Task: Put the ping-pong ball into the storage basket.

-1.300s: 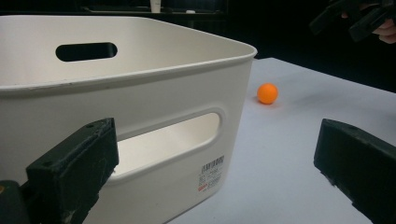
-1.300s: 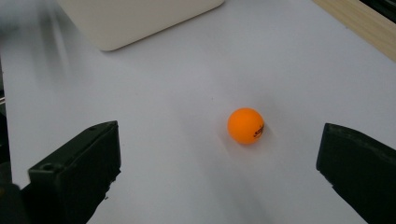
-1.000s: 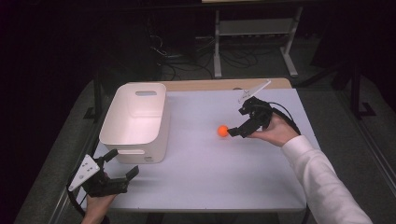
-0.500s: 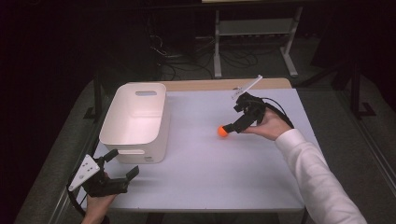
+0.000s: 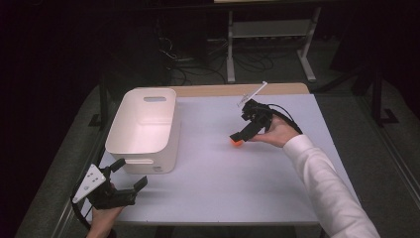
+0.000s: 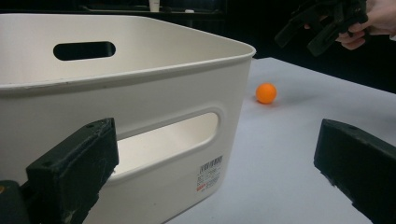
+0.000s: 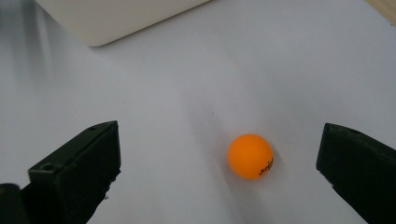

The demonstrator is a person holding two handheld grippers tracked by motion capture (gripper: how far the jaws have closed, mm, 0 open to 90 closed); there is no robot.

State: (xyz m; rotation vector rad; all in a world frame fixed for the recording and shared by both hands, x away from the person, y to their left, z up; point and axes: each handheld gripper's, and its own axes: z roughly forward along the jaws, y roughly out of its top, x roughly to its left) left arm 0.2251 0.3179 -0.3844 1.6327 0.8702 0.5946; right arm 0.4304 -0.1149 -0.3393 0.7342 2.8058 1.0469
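Right gripper view had the orange ball (image 7: 250,156) lying on the white table (image 7: 196,84), between your two black jaws but nearer the one at the picture's right. Neither jaw touched it; both stood wide apart. Small dark print showed on the ball's lower right side, too small to read. A corner of the cream bin (image 7: 116,18) sat at the top of that view, well apart from the ball.

High view put the ball (image 5: 236,143) near the table's middle, right of the bin (image 5: 143,129), just under the tip of your right gripper (image 5: 242,135). That gripper sloped down and to the left from your right hand (image 5: 277,131), its cable looping behind, and your white sleeve (image 5: 327,188) ran in from the lower right corner.

Left gripper view showed the ball (image 6: 266,93) resting alone on the table beyond the bin's corner, with your right gripper (image 6: 322,28) above and behind it.

Your left gripper (image 5: 129,176) sat at the table's near left corner, just beside the bin's near wall. Its jaws were also spread, with nothing between them. From its own camera the bin (image 6: 140,93) stood close ahead, a handle slot cut in the near wall and another in the far wall, and a small label low by the corner.
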